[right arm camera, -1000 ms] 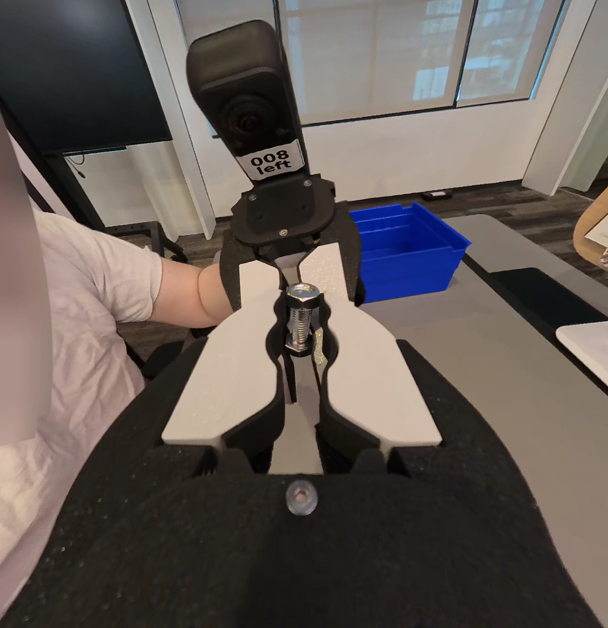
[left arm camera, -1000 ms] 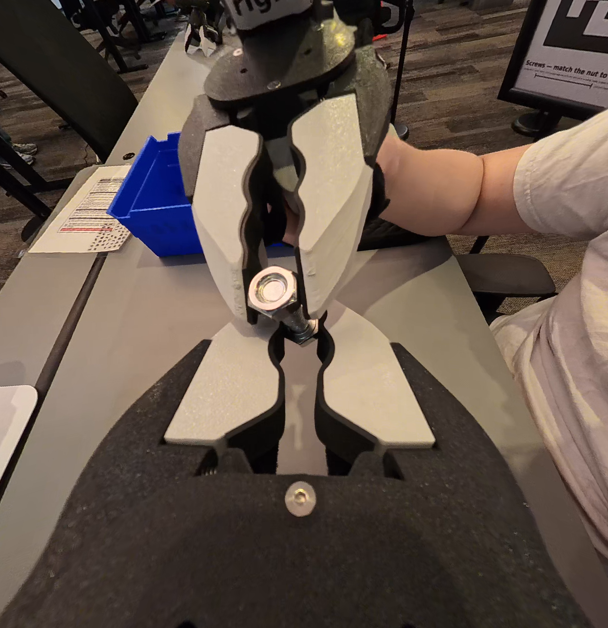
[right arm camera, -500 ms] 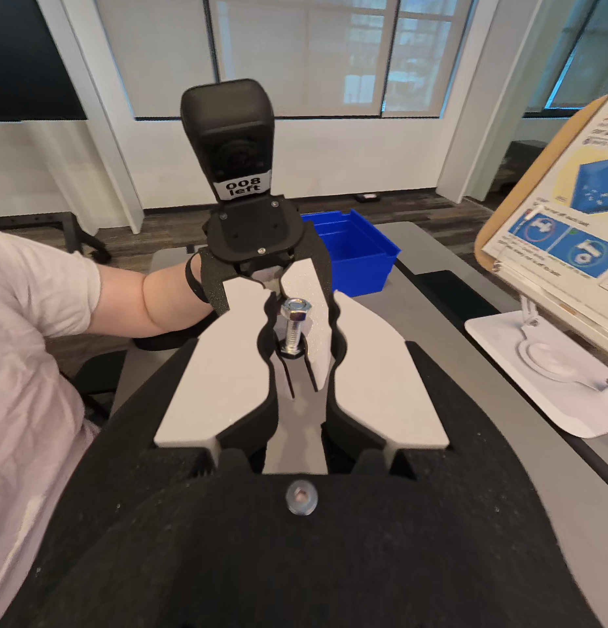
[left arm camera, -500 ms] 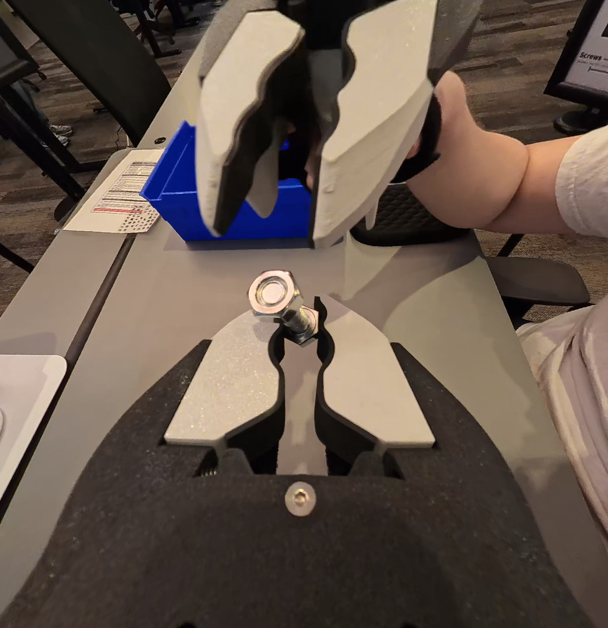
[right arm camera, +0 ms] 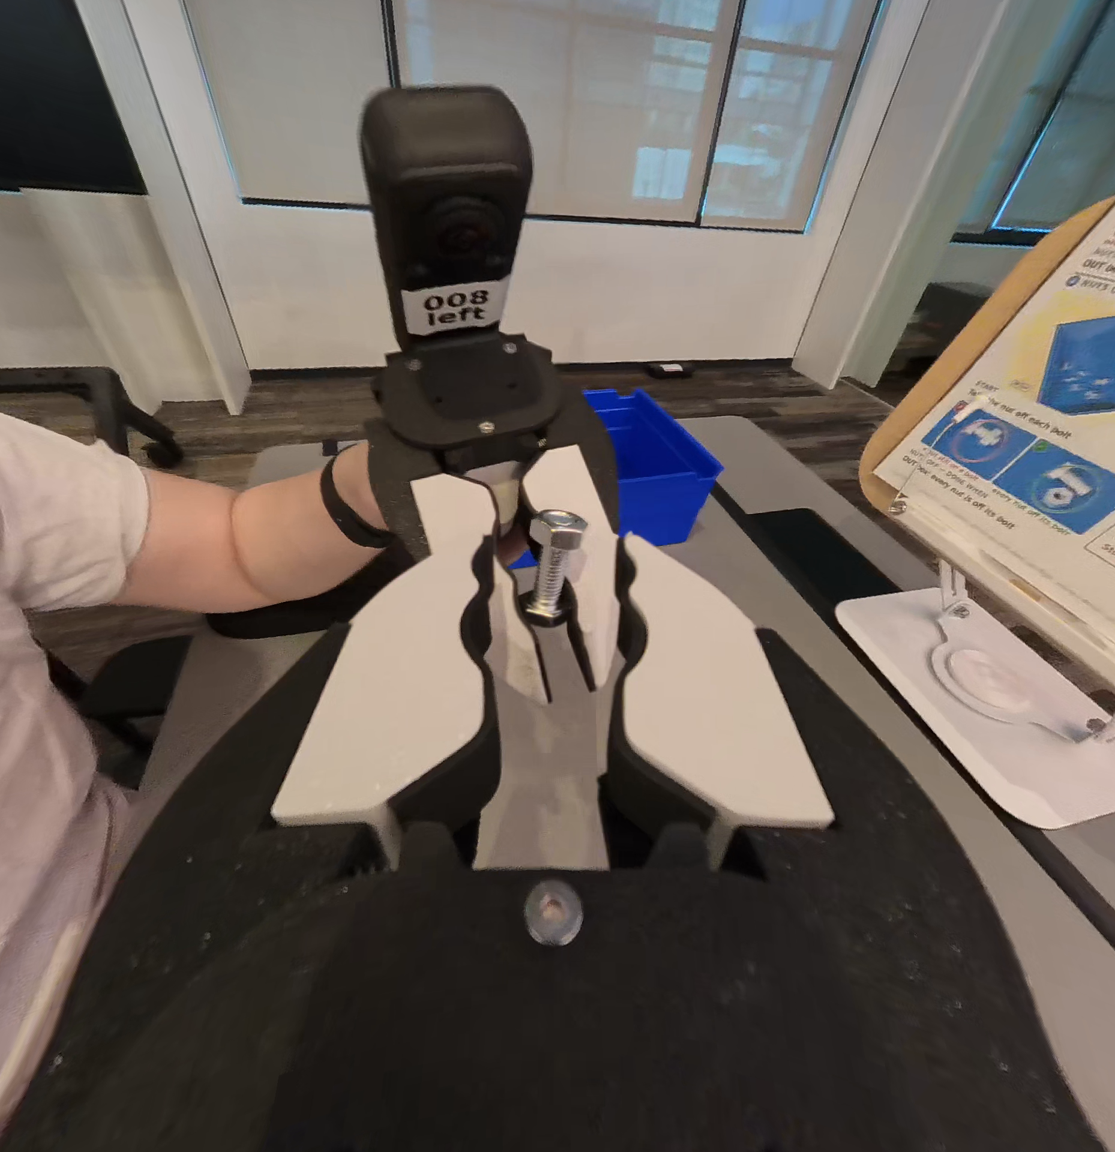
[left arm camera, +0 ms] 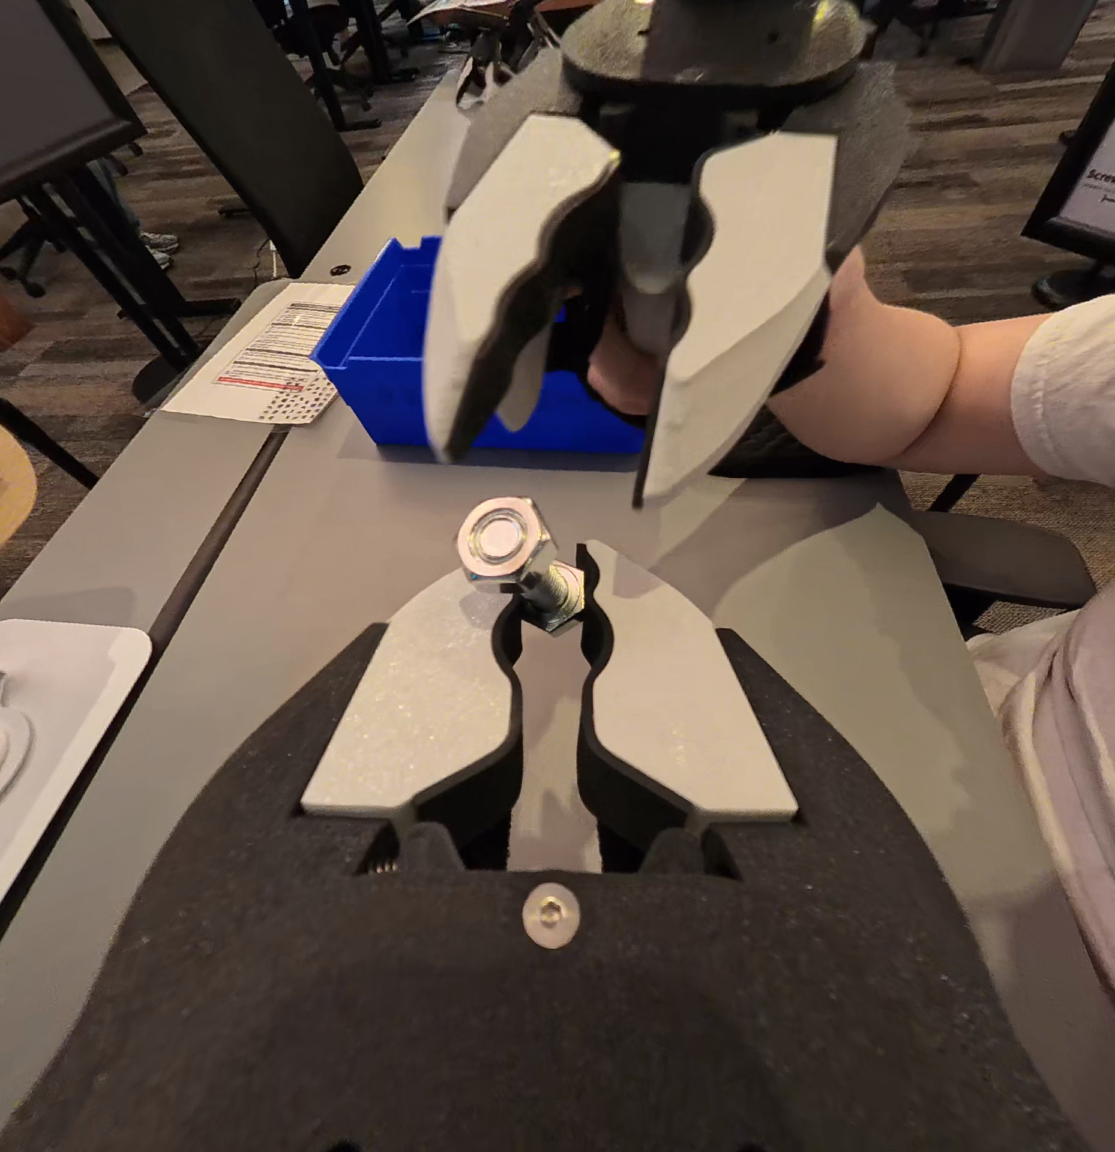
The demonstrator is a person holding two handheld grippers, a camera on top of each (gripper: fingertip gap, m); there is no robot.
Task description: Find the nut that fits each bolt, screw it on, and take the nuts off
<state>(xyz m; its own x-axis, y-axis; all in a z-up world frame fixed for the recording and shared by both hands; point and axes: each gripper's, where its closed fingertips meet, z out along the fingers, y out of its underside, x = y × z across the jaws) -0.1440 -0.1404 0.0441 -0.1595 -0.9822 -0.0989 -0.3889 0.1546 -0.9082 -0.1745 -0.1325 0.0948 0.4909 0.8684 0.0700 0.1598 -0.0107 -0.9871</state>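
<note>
Left wrist view: left gripper [left arm camera: 552, 598] jaws clamp the nut [left arm camera: 558, 614] on a rigid, slick steel bolt [left arm camera: 511, 555] above the surface [left arm camera: 330, 561], while right gripper [left arm camera: 542, 461] jaws hang parted, likeliest grasp the hex head.

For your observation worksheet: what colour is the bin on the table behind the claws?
Solid bright blue bin, clearest in the left wrist view.

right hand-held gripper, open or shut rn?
Open. The right hand-held gripper hangs above the bolt with fingers spread, holding nothing.
</note>
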